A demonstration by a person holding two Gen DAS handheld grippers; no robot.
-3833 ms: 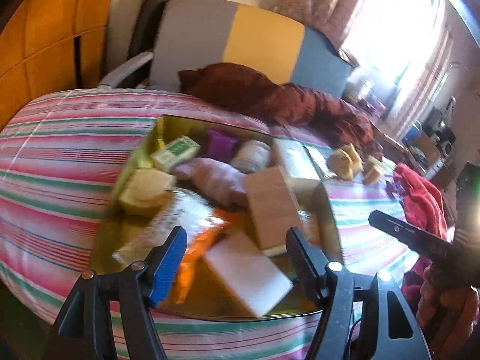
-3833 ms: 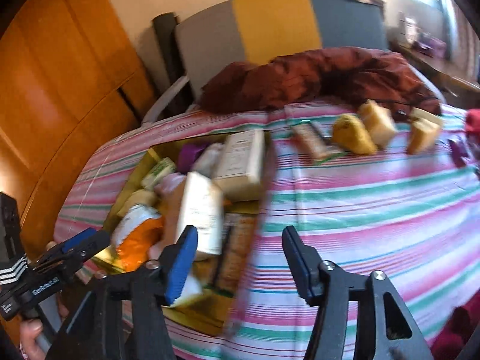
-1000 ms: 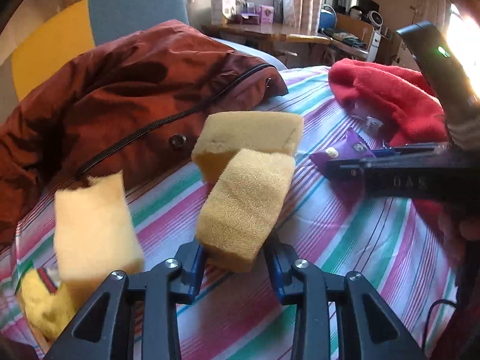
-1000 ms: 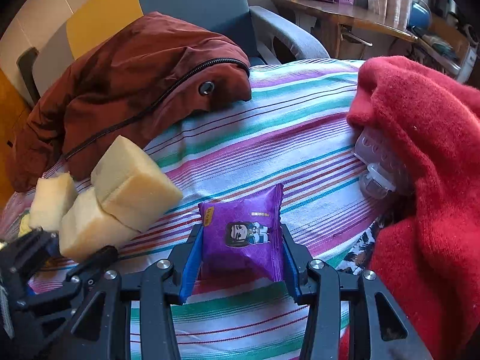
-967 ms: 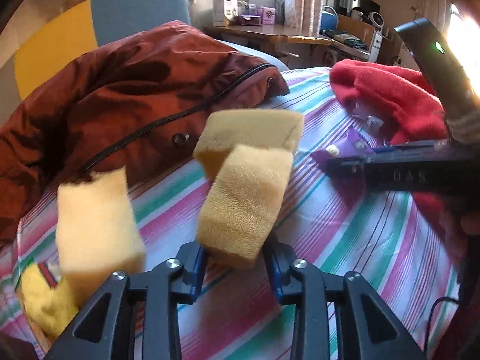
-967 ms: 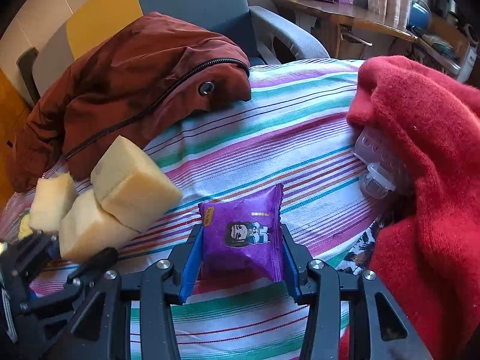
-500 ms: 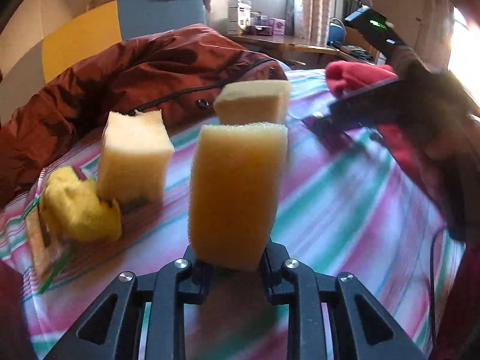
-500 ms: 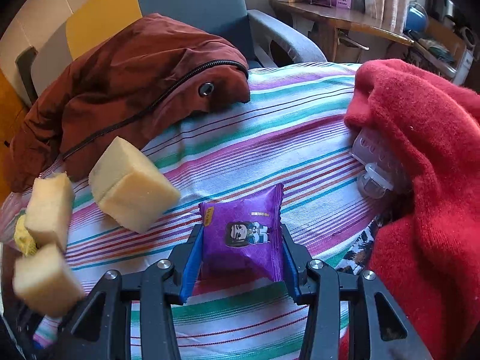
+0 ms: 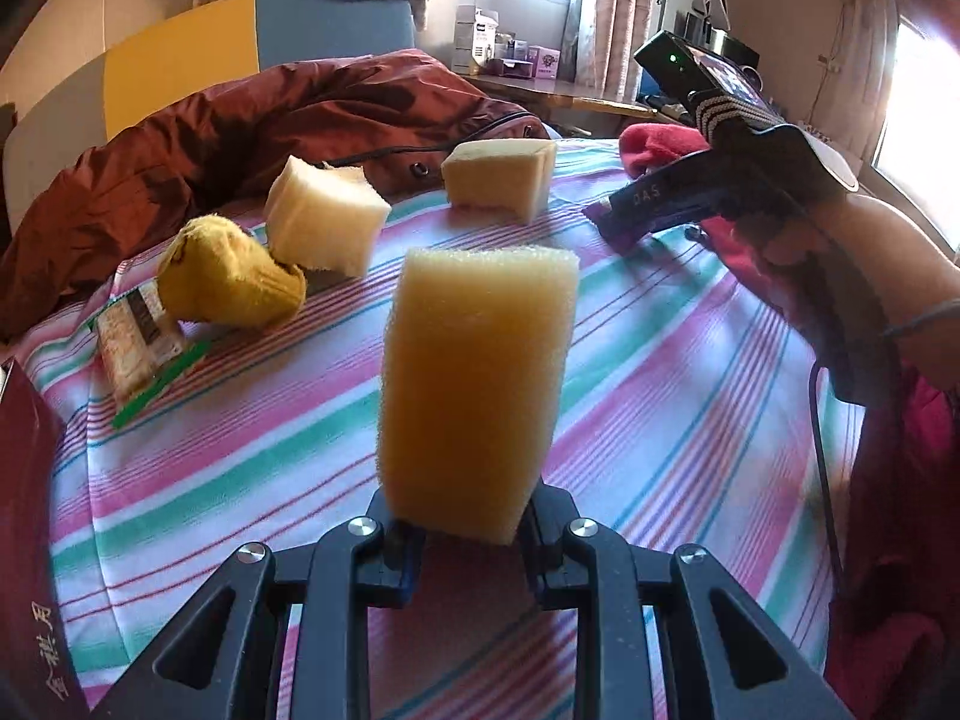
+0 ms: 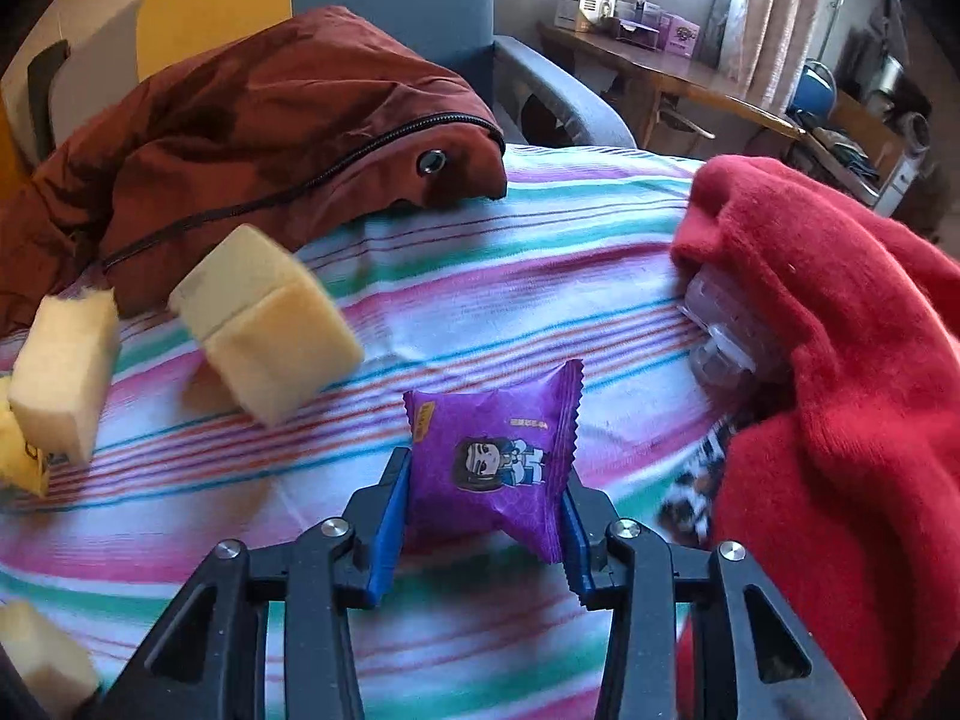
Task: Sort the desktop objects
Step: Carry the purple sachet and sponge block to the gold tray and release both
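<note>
Since 1 second ago we've lifted the sponge (image 9: 477, 384) clear.
Left gripper (image 9: 468, 531) pinches it; right gripper (image 10: 483, 516) pinches the purple packet (image 10: 495, 453). We'd carry both level.

My left gripper (image 9: 468, 540) and right gripper (image 10: 480, 516) are black angular frames with silver screws and blue finger pads (image 10: 387, 516), white lettering on the right one's side, and at three o'clock my bare forearm (image 9: 888, 276) trails a thin black cable (image 9: 825, 468).
</note>
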